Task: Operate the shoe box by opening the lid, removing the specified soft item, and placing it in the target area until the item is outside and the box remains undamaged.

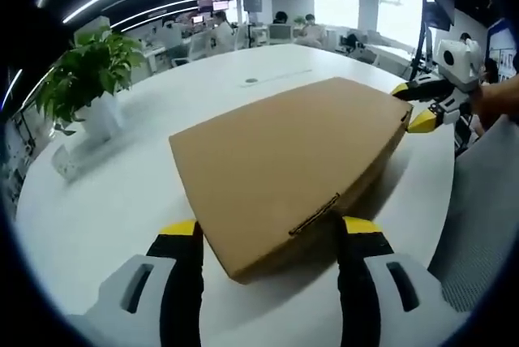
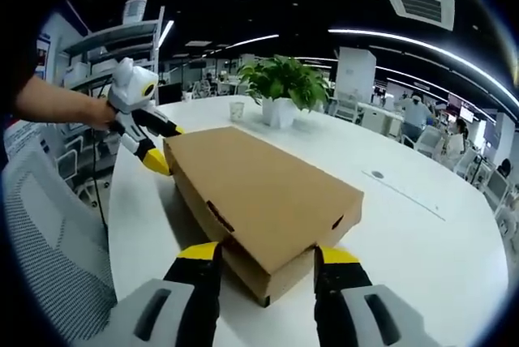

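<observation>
While lid stays shut, shoe box (image 1: 292, 169) between both tongs, potted plant (image 1: 85, 79) beyond

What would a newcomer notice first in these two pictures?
First, the closed brown shoe box lying flat on the round white table, its lid still down. Then the two yellow-tipped grippers at opposite ends of it: the left gripper and the right gripper, each with open jaws at a corner. Behind stands a potted plant.

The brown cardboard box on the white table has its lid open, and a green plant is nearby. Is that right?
Not quite: the lid is shut. The left gripper view shows the brown cardboard box closed flat on the white table, with the green potted plant nearby.
</observation>
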Tool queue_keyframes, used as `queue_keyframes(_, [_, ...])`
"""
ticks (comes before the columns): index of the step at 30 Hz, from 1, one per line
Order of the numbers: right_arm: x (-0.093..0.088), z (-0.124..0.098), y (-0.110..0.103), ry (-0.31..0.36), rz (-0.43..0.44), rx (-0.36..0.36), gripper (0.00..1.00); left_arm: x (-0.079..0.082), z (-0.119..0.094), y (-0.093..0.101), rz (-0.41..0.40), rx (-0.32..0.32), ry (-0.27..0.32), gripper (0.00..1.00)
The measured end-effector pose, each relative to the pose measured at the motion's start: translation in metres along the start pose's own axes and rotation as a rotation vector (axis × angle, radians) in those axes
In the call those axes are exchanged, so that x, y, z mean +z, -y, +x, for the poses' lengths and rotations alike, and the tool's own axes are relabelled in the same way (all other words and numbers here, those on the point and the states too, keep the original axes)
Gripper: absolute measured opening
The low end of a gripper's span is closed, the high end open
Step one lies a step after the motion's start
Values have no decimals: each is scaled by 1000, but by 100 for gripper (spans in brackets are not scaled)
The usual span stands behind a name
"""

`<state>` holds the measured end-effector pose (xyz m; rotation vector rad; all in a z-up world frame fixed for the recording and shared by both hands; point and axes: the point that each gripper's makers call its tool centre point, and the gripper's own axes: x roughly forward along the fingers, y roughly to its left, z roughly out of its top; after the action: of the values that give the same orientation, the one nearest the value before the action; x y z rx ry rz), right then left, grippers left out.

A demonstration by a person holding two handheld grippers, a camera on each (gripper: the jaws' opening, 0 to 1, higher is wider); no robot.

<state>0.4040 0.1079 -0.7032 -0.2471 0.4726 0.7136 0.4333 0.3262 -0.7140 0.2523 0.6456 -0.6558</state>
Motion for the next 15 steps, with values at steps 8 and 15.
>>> queue_keyframes(8, [11, -7, -2, 16, -21, 14, 44, 9, -7, 0, 14, 5, 9, 68])
queue_keyframes(15, [17, -13, -4, 26, -33, 28, 44, 17, -11, -1, -8, 7, 34, 70])
